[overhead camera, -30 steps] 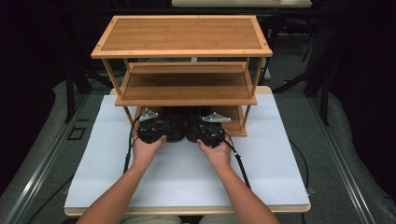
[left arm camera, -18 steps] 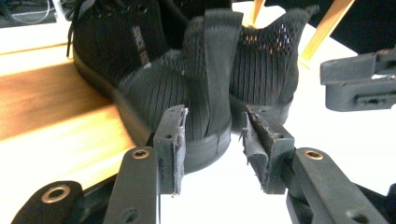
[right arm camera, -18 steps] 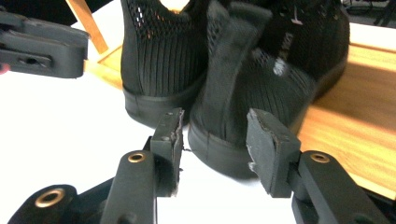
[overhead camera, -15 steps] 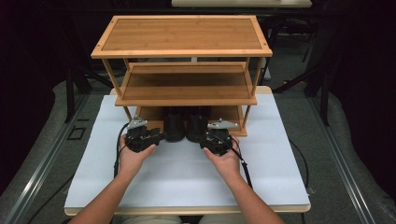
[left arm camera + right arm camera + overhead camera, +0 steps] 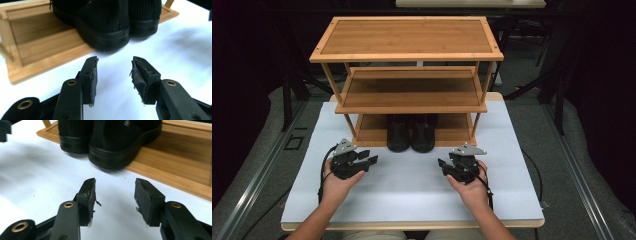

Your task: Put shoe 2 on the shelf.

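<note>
Black shoes (image 5: 411, 134) on rack (image 5: 372, 131) (bottom shelf)

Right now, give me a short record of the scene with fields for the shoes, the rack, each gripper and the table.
shoes: pair of black shoes side by side on the bottom shelf, heels jutting past its front edge
rack: three-tier bamboo rack, upper two shelves bare
left gripper: left gripper open, jaws have just been opening, nothing between the fingers, apart from the shoes
right gripper: right gripper open, jaws have just been opening, nothing between them
table: white-covered table
</note>
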Tool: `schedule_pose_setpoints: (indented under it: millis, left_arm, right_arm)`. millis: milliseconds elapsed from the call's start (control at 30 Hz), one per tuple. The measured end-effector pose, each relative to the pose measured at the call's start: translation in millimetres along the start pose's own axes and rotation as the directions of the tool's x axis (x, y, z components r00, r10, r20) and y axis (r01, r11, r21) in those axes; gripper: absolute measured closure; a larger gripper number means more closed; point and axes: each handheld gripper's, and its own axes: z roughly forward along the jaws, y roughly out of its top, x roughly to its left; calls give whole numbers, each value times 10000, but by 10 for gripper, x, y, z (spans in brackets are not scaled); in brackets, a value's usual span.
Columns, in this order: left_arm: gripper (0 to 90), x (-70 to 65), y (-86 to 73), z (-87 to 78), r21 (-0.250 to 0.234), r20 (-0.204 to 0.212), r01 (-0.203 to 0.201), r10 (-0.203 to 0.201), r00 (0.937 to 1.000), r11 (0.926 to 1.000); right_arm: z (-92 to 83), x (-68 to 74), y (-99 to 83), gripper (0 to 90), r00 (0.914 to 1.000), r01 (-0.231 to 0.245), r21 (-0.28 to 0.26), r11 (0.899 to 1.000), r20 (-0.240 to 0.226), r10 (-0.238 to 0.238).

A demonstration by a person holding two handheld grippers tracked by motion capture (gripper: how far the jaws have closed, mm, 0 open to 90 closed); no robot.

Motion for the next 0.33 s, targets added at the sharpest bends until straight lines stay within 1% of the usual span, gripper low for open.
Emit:
schedule_pose_setpoints:
  millis: [67, 100, 133, 167, 200, 267, 333]
  left_arm:
    - [555, 21, -57, -33, 35, -66, 40, -40, 10000, 10000]
    - [553, 37, -85, -43, 56, -102, 56, -55, 9999, 10000]
    - [552, 51, -111, -46, 53, -146, 179, -178, 9997, 9998]
    - [550, 75, -143, -43, 35, -158, 314, -313, 9994, 9995]
    - [545, 88, -164, -37, 59, -223, 355, -353, 9991, 9994]
    - [520, 104, -194, -22, 68, -221, 456, -454, 9987, 9989]
    - [495, 108, -204, -4, 61, -226, 436, -434, 9988, 9990]
  right_arm:
    - [-44, -22, -62, 510, 9999, -120, -94, 9999, 78, 120]
    - [-58, -34, -93, 508, 9999, -113, -203, 9997, 21, 113]
    - [-67, -42, -125, 505, 9999, -106, -276, 9996, 41, 107]
    - [-74, -48, -155, 501, 9998, -95, -329, 9994, 154, 100]
    - [-73, -55, -189, 495, 9995, -125, -383, 9992, 291, 136]
    - [-66, -76, -234, 479, 9988, -158, -346, 9993, 452, 174]
    - [-48, -91, -257, 458, 9985, -255, -236, 9994, 472, 266]
